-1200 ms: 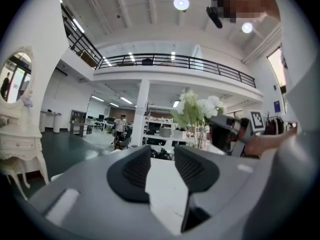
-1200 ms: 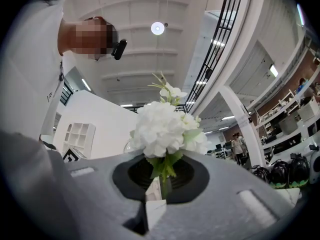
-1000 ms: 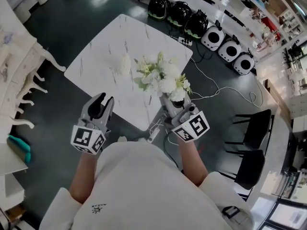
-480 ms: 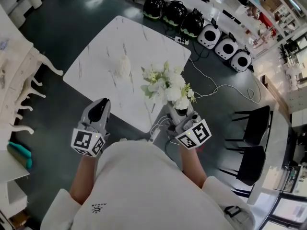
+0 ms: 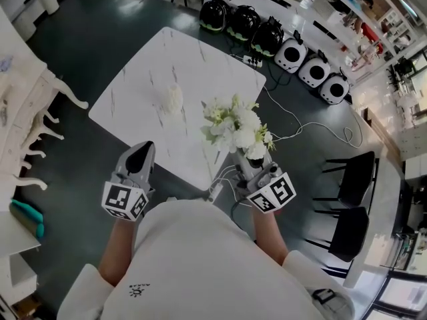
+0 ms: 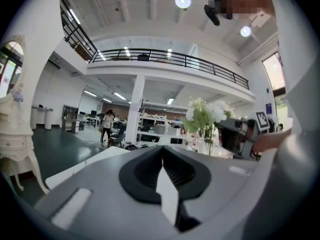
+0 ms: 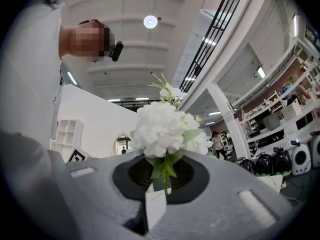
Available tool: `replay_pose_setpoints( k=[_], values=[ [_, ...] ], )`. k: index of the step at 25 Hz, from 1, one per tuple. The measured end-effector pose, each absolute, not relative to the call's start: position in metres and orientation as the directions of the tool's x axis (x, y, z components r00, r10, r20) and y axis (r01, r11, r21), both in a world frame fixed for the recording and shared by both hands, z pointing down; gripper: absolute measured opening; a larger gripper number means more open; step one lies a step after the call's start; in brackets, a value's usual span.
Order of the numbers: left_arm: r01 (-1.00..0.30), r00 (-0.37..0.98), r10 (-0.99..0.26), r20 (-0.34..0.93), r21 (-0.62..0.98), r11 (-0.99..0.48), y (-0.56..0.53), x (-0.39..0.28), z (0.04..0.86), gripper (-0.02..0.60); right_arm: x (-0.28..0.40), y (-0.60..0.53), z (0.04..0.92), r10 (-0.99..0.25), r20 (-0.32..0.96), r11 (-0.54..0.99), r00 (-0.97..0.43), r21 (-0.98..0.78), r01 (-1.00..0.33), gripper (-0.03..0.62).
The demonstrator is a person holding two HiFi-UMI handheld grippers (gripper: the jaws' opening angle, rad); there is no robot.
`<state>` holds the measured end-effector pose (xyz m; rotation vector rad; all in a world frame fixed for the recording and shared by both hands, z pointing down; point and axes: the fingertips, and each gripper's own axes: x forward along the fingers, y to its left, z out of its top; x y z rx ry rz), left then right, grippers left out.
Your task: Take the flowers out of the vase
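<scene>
White flowers in right gripper, black-and-white square marker behind.

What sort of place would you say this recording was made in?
Probably a large open-plan workspace or showroom, not a home: a mezzanine with a black railing overlooks it, shelving fills the background, and round black and white appliances line the floor past the white marble-look table.

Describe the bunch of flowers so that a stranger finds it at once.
Find the white marble table, then its corner nearest the person. There the right gripper grips the bunch of flowers by its stems; unlike the pale lump lying alone on that table, it has green leaves.
</scene>
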<state>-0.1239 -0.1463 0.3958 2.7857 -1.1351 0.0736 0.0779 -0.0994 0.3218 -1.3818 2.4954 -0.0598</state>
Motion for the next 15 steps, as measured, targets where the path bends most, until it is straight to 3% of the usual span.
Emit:
replay_pose_setpoints(
  k=[15],
  values=[
    [-0.702, 0.712, -0.695, 0.104, 0.095, -0.706, -0.1466, -0.1277, 0.3967, -0.011, 0.0763, -0.1059, 0.3204, -0.831, -0.231, 0.545, -0.506, -0.158, -0.823, 0.028]
  ],
)
